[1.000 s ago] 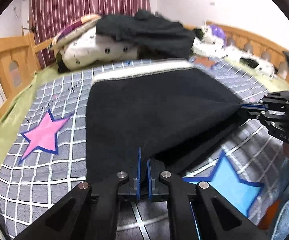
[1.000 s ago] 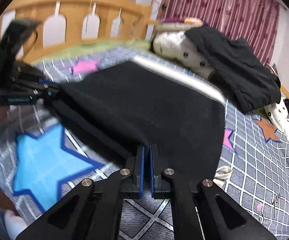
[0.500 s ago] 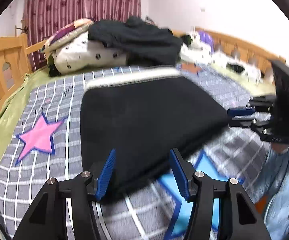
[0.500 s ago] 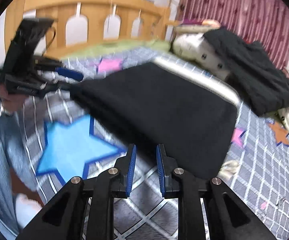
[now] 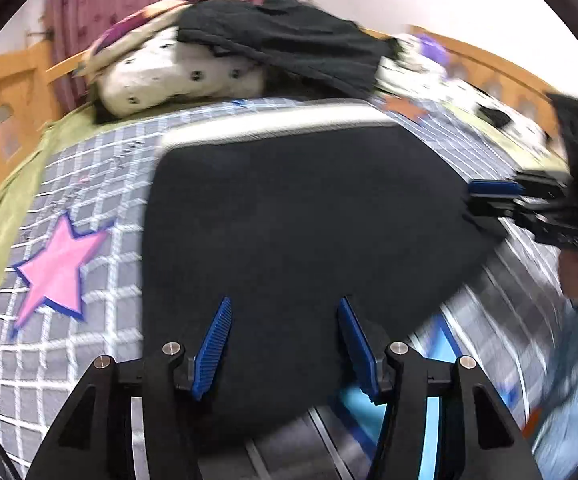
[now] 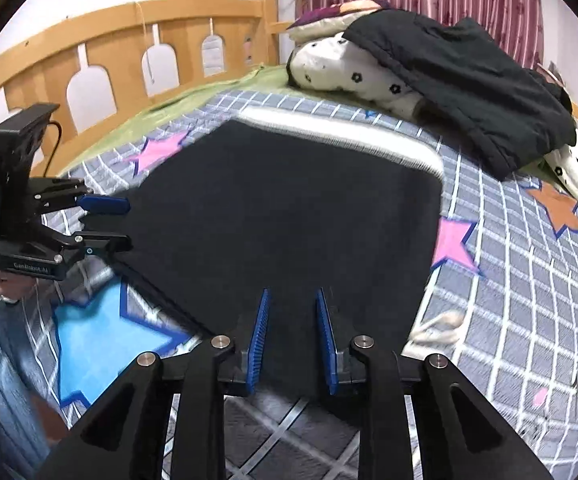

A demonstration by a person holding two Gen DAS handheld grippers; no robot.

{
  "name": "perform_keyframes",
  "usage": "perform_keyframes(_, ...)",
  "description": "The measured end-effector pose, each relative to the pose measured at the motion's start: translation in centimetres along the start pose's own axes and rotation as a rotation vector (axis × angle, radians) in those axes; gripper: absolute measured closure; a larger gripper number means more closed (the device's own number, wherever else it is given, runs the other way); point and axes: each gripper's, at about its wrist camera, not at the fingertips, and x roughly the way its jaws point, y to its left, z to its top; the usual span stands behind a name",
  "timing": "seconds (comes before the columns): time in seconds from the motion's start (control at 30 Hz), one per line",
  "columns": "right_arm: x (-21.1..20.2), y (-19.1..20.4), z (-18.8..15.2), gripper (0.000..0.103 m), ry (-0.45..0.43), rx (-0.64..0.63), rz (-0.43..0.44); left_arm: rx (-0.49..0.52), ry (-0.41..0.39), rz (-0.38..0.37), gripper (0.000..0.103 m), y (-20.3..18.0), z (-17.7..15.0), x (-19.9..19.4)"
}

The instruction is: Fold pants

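The black pants (image 5: pixel 297 220) lie folded flat on the checked bedspread, with a white waistband (image 5: pixel 273 128) along the far edge. They also show in the right wrist view (image 6: pixel 281 216). My left gripper (image 5: pixel 285 320) is open and empty, its blue pads over the near edge of the pants. My right gripper (image 6: pixel 292 320) is open and empty over the near corner of the pants. The right gripper shows at the right in the left wrist view (image 5: pixel 489 200), and the left gripper shows at the left in the right wrist view (image 6: pixel 105 222). Both are beside the pants' edges.
A grey checked bedspread (image 6: pixel 529 300) with pink, blue and orange stars covers the bed. A spotted pillow (image 6: pixel 349 72) with a black garment (image 6: pixel 469 76) over it lies at the far end. A wooden bed rail (image 6: pixel 129 44) runs along the left. A white drawstring (image 6: pixel 437 328) lies by the pants.
Both grippers were shut on the pants' near corners a second ago. They have opened and let go, and the cloth has dropped flat onto the bed.
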Motion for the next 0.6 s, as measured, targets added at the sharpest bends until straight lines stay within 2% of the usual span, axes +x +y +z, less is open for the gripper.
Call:
perform_keyframes(0.07, 0.5, -1.2, 1.9, 0.066, -0.022, 0.045, -0.033, -0.028, 0.012, 0.062, 0.049, 0.9, 2.4, 1.3)
perform_keyframes(0.2, 3.2, -4.5, 6.3, 0.066, -0.045, 0.145, -0.124, -0.048, 0.023, 0.122, 0.049, 2.1, 6.7, 4.3)
perform_keyframes(0.3, 5.4, -6.7, 8.7, 0.066, -0.041, 0.199, -0.166, -0.045, 0.03, 0.154, 0.049, 3.1, 8.7, 6.5)
perform_keyframes(0.47, 10.3, -9.2, 9.2, 0.066, 0.075, 0.231, -0.261, -0.041, 0.079, 0.19, 0.046, 3.9, 9.7, 10.0)
perform_keyframes(0.5, 10.7, -9.5, 9.0, 0.066, 0.07, 0.239, -0.257, -0.04, 0.078, 0.2, 0.041, 3.9, 9.5, 10.0)
perform_keyframes(0.6, 10.7, -10.5, 8.8, 0.066, 0.064, 0.283, -0.219, -0.05, 0.078, 0.194, 0.039, 4.1, 9.4, 10.0)
